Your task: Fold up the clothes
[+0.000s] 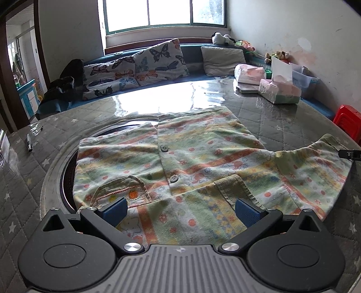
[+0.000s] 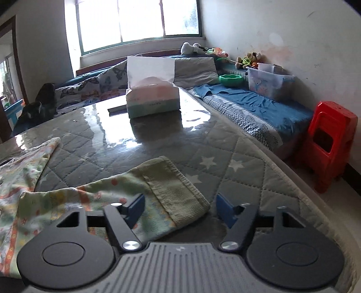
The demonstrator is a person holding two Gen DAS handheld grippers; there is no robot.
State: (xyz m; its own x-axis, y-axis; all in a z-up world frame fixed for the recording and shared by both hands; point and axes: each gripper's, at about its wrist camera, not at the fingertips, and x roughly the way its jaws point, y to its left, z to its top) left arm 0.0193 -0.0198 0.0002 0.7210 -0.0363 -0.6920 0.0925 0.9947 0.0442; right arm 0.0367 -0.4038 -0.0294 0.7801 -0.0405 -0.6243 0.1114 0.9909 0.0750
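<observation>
Both tongs [image 1: 180, 210] [image 2: 179, 208] wide apart over the patterned shirt [image 1: 180, 157], right over its cuff [image 2: 178, 189].

Both wrist cameras sit low and close over the table [image 1: 259, 117], facing the far window [image 1: 164, 13]; the left overlooks the shirt [image 1: 180, 162], the right its right sleeve [image 2: 126, 191], sharing the tissue box [image 2: 152, 99].
</observation>
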